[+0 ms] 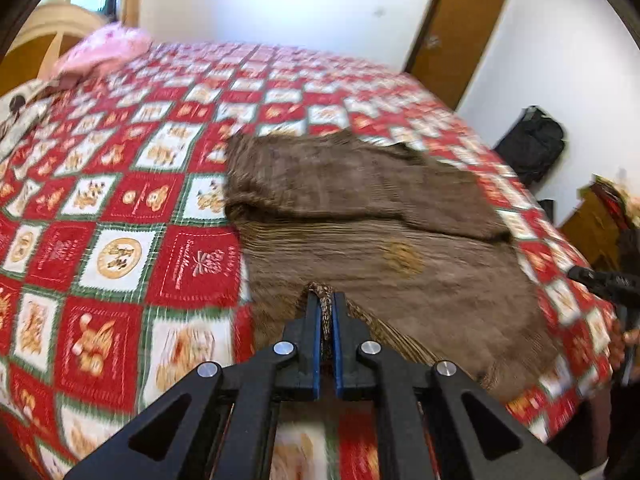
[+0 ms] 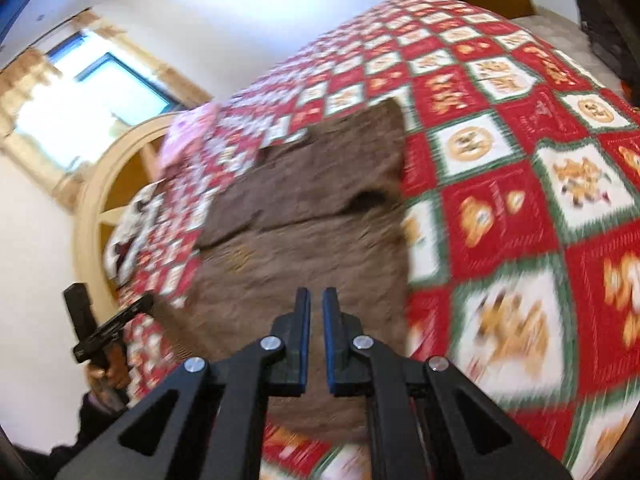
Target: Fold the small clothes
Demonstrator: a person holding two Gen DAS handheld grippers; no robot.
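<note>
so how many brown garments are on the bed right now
1. A single brown garment lies spread on the red and white patterned quilt, its near edge pinched in the left tool. More may be hidden outside these blurred views.

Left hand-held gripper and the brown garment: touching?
Touching. The left wrist view shows the left hand-held gripper shut on a bunched edge of the brown garment, with the cloth pinched between its blue pads.
</note>
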